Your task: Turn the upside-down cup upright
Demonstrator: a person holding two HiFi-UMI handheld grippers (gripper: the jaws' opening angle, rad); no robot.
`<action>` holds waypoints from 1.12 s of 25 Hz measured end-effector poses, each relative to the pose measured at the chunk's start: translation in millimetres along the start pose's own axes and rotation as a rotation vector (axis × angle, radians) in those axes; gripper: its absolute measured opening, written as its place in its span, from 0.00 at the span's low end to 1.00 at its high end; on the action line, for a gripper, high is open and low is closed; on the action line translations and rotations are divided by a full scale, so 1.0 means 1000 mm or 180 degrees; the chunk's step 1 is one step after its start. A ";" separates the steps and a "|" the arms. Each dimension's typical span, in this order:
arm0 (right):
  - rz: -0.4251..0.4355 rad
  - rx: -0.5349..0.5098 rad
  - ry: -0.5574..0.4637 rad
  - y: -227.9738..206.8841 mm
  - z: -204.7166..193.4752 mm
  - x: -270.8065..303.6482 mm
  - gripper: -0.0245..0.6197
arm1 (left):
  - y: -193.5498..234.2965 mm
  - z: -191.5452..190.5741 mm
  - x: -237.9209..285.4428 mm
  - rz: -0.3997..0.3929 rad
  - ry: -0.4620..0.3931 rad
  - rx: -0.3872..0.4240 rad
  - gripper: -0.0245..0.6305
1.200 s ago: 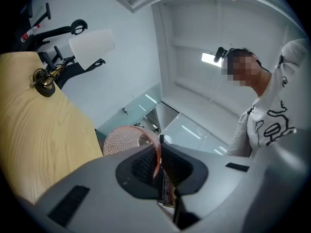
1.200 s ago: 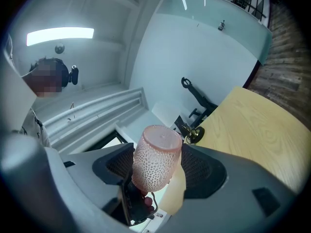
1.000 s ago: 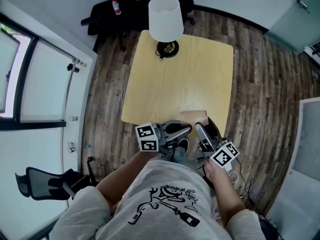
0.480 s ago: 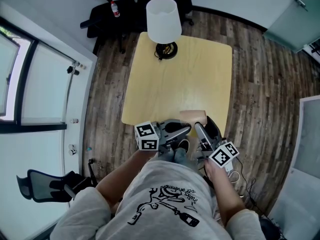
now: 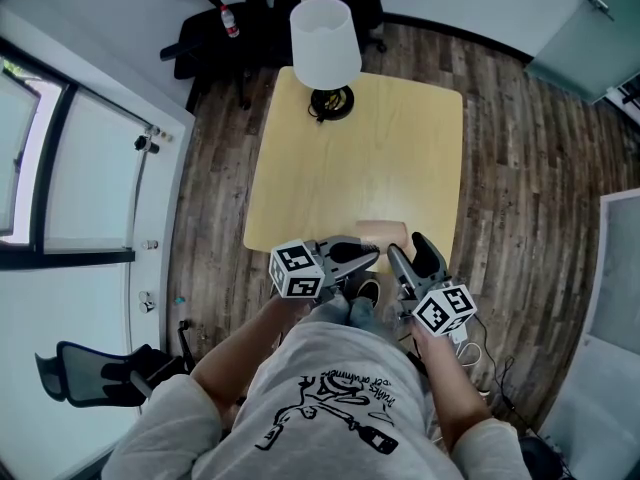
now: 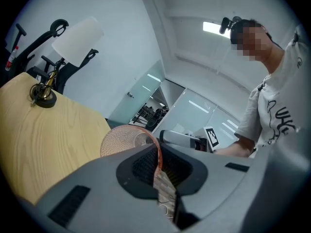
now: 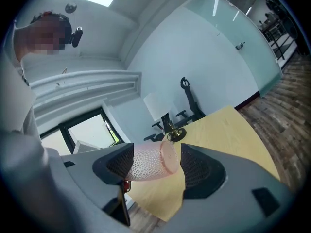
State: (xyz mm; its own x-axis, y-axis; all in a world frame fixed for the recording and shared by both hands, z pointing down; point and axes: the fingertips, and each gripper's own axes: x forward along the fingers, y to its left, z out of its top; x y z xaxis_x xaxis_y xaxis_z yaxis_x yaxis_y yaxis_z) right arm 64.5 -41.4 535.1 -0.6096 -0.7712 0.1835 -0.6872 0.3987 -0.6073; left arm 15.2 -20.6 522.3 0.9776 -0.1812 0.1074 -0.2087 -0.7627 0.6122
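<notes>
Two things could spoil this turn, I judge. First, the left gripper (image 6: pixel 160 171) has only the thin wall of the pink cup (image 7: pixel 150 166), at its rim, pinched between nearly shut fingers, so the dimpled plastic could buckle or slide out of that narrow bite if the wrist rolls further. Second, the right gripper (image 7: pixel 155 163) has its fingers spread with the cup lying crosswise between them, the mouth end behind one finger and the flat base just short of the other, apparently not pressed; if the left fingers let go before the right ones shut, the cup would drop onto the edge of the bench (image 5: pixel 350 158) below them or to the floor. Closing along the cup's length could also squirt it out sideways, since the pads would meet only its ends. The cup seems lifted clear of the bench and lies on its side, neither upside down nor upright, so the turn looks about half made. In the head view both grippers are held close in front of the person's body over the near edge of the bench, with the two pairs of fingers converging, roughly level and tipped slightly down. The left gripper view shows the room slanted, so that hand is rolled to one side. The lamp (image 5: pixel 325 40) stands well beyond the fingers, at the far edge
</notes>
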 end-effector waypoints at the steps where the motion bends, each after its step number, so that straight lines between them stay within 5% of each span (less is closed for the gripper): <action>1: -0.0017 -0.0077 0.0039 0.000 -0.002 0.001 0.51 | 0.002 -0.002 0.000 0.0032 0.0056 0.0008 0.07; 11: -0.0131 -0.0444 0.0187 0.001 -0.005 0.003 0.50 | 0.018 -0.016 0.006 0.0198 0.0433 -0.0043 0.07; 28: -0.0206 -0.1025 0.0597 -0.001 -0.022 0.014 0.50 | 0.047 -0.038 0.017 0.0377 0.1500 0.0624 0.07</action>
State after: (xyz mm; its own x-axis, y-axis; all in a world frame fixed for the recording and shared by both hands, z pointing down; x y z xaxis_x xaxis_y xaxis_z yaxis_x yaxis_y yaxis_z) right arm 48.0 -41.9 555.8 -0.6021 -0.7075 0.3700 -0.7975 0.5108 -0.3210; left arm 23.2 -35.3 582.8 0.8445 -0.0088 0.5354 -0.2760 -0.8639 0.4212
